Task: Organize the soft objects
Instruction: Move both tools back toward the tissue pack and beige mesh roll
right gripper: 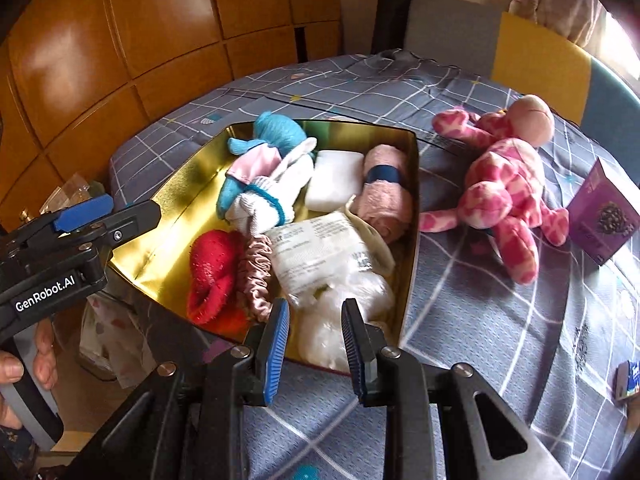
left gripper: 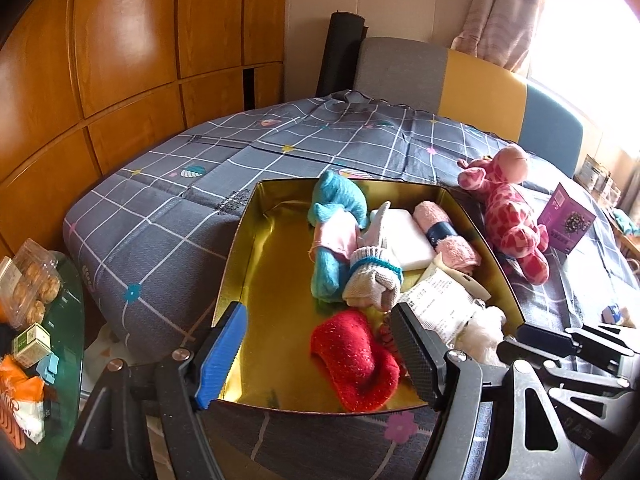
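A gold tin box (left gripper: 256, 280) (right gripper: 180, 184) stands on the bed and holds several soft things: a blue plush toy (left gripper: 340, 208) (right gripper: 272, 136), rolled white socks (left gripper: 372, 280) (right gripper: 272, 196), a rolled pink towel (left gripper: 444, 236) (right gripper: 384, 192), a red sock (left gripper: 352, 360) (right gripper: 212, 272), a pink scrunchie (right gripper: 254, 276) and a white bagged item (right gripper: 344, 280). A pink giraffe plush (left gripper: 508, 212) (right gripper: 504, 188) lies on the bed right of the box. My left gripper (left gripper: 320, 360) is open and empty over the box's near edge. My right gripper (right gripper: 316, 344) is open and empty at the box's near right corner.
A purple carton (left gripper: 568, 220) (right gripper: 600, 220) stands right of the giraffe. A glass side table (left gripper: 68, 320) with snack packs is at the left. A wooden wardrobe (left gripper: 120, 60) stands behind the bed, with a grey, yellow and blue headboard (left gripper: 476, 88) at the back.
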`<state>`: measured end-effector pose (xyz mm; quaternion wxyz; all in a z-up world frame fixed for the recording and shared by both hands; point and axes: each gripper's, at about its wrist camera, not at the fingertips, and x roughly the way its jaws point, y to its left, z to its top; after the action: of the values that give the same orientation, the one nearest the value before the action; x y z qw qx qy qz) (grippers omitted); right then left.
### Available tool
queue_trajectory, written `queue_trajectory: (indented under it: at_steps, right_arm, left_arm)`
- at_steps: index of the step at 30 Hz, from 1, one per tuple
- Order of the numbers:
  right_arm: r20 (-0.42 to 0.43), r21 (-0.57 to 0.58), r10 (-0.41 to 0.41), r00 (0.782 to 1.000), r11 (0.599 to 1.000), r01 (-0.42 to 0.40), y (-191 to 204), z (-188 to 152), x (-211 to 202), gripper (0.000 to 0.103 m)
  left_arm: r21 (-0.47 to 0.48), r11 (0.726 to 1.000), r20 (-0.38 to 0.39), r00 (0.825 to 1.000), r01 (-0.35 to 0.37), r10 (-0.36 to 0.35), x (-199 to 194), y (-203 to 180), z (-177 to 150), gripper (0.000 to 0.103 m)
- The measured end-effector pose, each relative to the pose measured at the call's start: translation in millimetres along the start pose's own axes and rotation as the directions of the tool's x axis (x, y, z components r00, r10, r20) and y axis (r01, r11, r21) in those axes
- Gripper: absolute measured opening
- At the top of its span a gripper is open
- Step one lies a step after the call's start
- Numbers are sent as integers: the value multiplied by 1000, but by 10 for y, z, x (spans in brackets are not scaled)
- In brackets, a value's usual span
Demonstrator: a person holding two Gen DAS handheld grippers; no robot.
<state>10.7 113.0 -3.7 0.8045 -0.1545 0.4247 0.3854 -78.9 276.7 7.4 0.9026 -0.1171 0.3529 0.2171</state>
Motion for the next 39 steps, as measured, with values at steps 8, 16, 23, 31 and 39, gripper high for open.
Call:
queue_trajectory:
  at_steps: [8,16,23,31,39]
  right_arm:
    - [14,17,-36,999,999,36,-191,-78,-129,27]
    - [19,44,-107,994,993,106,-550,-158,-262,27]
    - [6,72,-180,984,981,179,-959,-272,-376,27]
    - [-29,158,-279,960,947,280,-1630,-452,-579,27]
    - [-64,306,-379,923,873,380,-2421,-678,-910,27]
  left_arm:
    - [26,1000,0,1000,13,-13,-28,-95,-13,74]
    - [56,998,-6,1000,23,-23,-32,-225,-15,75]
    - [98,995,-14,999,37,-36,-22,-387,-17,74]
    - [180,980,-20,996,90,-88,-10,-736,17,75]
    - [272,950,-37,988,156,-152,-14,-1205,13,75]
